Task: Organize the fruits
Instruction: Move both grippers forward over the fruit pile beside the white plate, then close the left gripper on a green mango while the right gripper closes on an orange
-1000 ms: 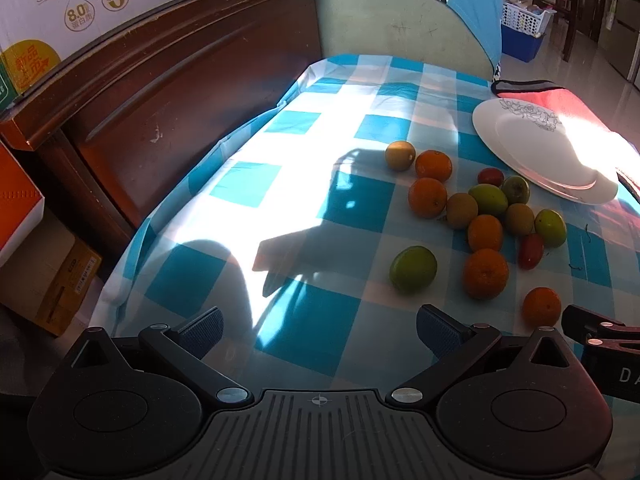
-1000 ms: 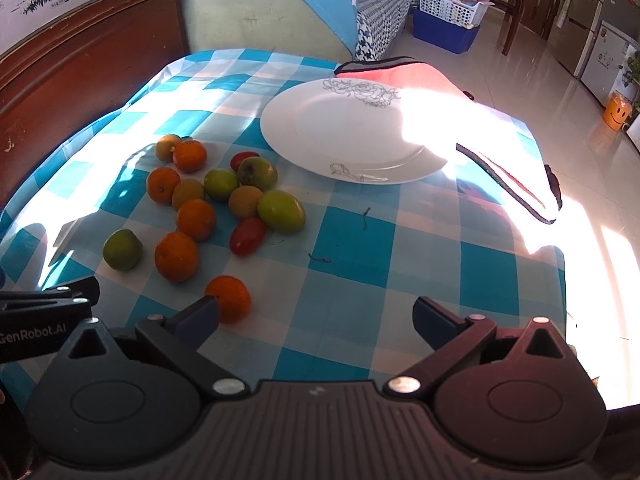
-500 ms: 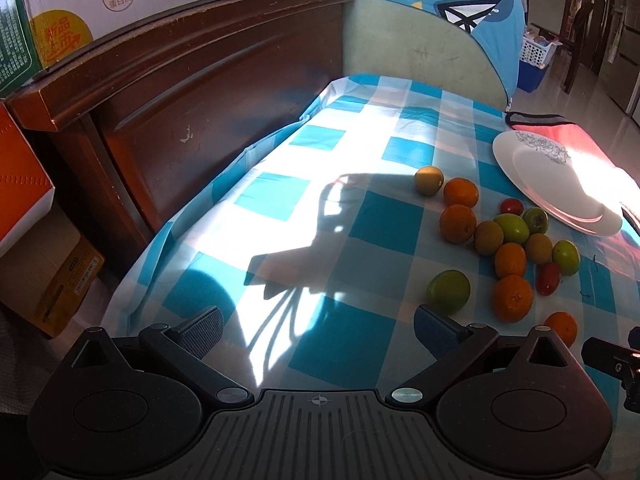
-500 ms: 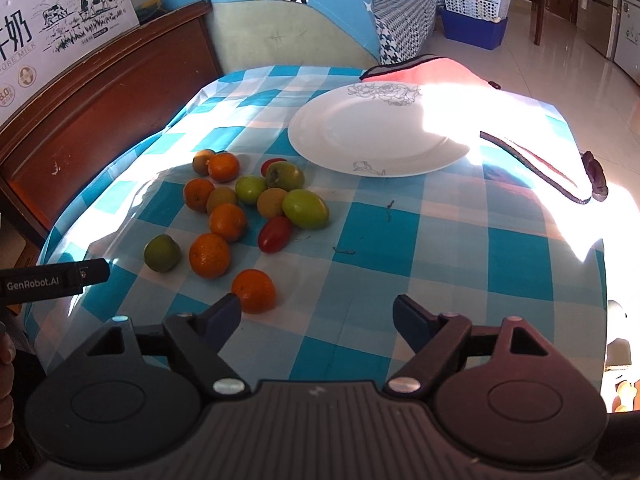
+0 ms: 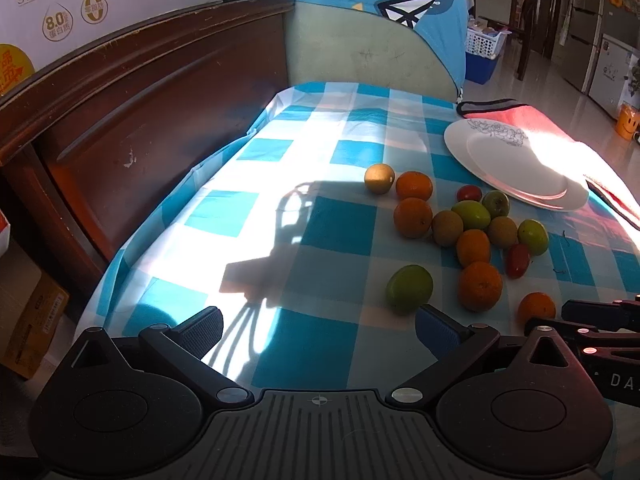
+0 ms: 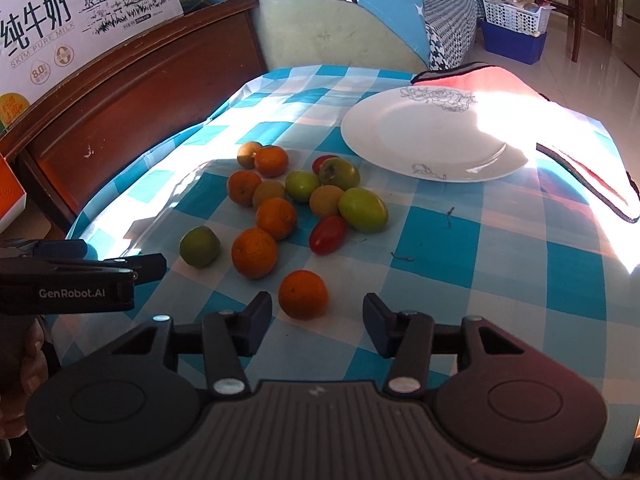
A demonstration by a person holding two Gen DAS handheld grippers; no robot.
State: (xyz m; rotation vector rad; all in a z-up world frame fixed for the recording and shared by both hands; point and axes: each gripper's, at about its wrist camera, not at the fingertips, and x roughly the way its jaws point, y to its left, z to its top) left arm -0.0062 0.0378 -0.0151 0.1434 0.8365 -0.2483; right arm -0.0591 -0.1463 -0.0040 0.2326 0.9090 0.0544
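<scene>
- The table (image 6: 500,264) under my view wears a blue and white checked cloth, half in hard sunlight.
- A white plate (image 6: 404,136) sits bare on the far right of it, its far edge lying on a red cloth (image 6: 520,92).
- The fruit (image 6: 304,196), oranges, green ones and two small red ones, lies loose in a cluster on the cloth just left of the plate, none on it.
- My right gripper (image 6: 316,318) has just been closing to a narrower gap; one orange (image 6: 303,294) sits just ahead between its fingertips, not pinched.
- My left gripper (image 5: 318,330) stands wide with only cloth between its fingers; a green fruit (image 5: 409,288) lies just ahead of its right finger.
</scene>
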